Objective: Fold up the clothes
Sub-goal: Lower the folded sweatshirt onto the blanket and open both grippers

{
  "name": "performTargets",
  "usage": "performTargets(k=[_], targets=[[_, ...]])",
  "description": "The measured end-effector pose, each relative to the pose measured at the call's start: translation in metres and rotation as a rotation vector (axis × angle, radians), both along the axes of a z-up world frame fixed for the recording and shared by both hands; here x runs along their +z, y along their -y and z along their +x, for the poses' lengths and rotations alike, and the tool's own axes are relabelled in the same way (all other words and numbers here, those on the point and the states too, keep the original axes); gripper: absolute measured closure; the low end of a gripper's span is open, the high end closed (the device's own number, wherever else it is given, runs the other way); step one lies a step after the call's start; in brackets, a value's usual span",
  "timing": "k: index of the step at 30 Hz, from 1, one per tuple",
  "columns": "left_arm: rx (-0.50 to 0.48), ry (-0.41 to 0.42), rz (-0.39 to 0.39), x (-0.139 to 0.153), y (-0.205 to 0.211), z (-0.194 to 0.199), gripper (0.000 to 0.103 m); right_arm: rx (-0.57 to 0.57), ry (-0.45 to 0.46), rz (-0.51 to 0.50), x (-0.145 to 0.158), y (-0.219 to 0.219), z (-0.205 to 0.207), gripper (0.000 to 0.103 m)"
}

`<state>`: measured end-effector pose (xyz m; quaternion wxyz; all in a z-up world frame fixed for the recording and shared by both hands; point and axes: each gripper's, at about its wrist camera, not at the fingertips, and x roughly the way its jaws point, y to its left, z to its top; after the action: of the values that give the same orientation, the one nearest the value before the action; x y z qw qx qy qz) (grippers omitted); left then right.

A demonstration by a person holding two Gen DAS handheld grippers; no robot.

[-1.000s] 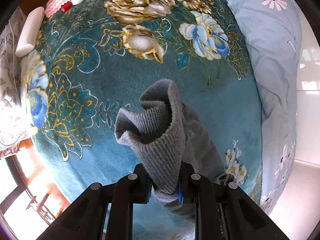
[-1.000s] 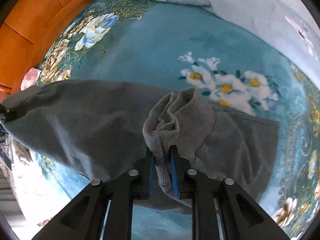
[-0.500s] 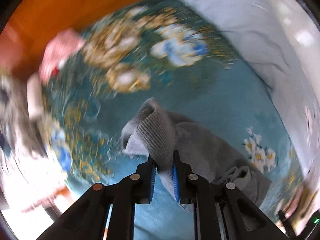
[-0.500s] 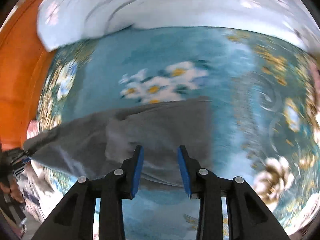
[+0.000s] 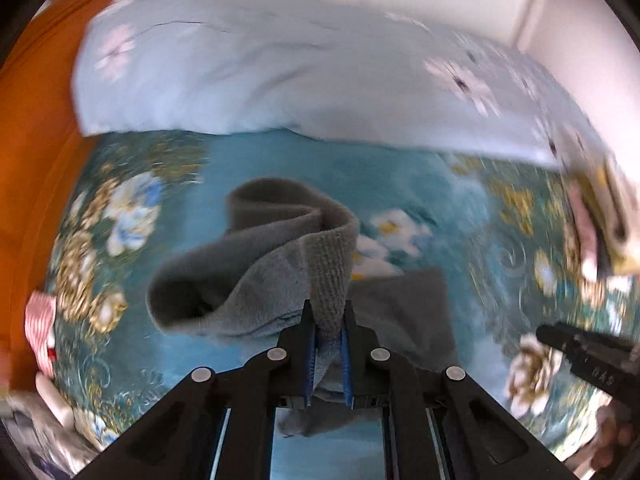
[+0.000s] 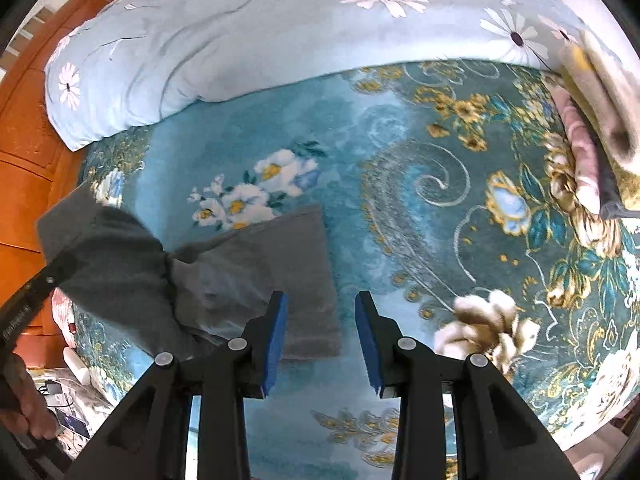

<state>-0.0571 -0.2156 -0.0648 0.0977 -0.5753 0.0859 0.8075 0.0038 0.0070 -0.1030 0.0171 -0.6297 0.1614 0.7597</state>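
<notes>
A grey knit garment hangs bunched from my left gripper. Its jaws are closing on the ribbed hem, and the blue pads press the cloth from both sides. The rest of the garment lies partly flat on the teal floral blanket, rising at the left toward the left gripper's black body. My right gripper hovers open above the garment's right edge with nothing between its fingers. Its black tip shows at the right edge of the left wrist view.
A light blue quilt with daisies lies along the far side of the bed. Folded clothes are stacked at the right edge. An orange wooden headboard borders the left. A person's hand grips the left tool.
My right gripper has let go of the garment, opened and lifted away toward its right edge. The left gripper has rolled and swung across the bed, carrying the hem with it.
</notes>
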Motion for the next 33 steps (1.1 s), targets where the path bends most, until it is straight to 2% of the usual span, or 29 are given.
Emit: performTargets(k=[10, 16, 18, 20, 21, 25, 27, 29, 31, 33], targets=[[-0.191, 0.222, -0.097, -0.080, -0.091, 0.024, 0.092, -0.086, 0.099, 0.012, -0.025, -0.057, 0.010, 0.067], [-0.174, 0.291, -0.108, -0.098, -0.092, 0.029, 0.087, -0.093, 0.108, 0.005, -0.030, -0.065, 0.009, 0.067], [-0.166, 0.308, -0.113, -0.100, -0.090, 0.030, 0.080, -0.090, 0.110, 0.000, -0.031, -0.063, 0.007, 0.067], [-0.148, 0.328, -0.090, -0.099, -0.085, 0.030, 0.058, -0.087, 0.111, -0.005, -0.033, -0.061, 0.006, 0.067], [-0.139, 0.338, -0.073, -0.097, -0.082, 0.030, 0.043, -0.083, 0.109, -0.007, -0.033, -0.059, 0.005, 0.067], [-0.112, 0.371, 0.034, -0.077, -0.067, 0.030, 0.041, -0.077, 0.095, -0.021, -0.034, -0.054, 0.004, 0.067], [-0.078, 0.359, 0.090, -0.062, -0.053, 0.024, 0.041, -0.085, 0.091, -0.037, -0.037, -0.054, 0.003, 0.067], [-0.011, 0.323, 0.127, -0.046, -0.028, 0.016, 0.039, -0.093, 0.088, -0.074, -0.041, -0.054, 0.001, 0.067], [0.074, 0.297, 0.111, -0.039, -0.002, 0.007, 0.038, -0.096, 0.079, -0.135, -0.046, -0.051, -0.003, 0.067], [0.203, 0.290, 0.109, -0.034, 0.037, -0.001, 0.038, -0.079, 0.069, -0.212, -0.053, -0.044, -0.010, 0.066]])
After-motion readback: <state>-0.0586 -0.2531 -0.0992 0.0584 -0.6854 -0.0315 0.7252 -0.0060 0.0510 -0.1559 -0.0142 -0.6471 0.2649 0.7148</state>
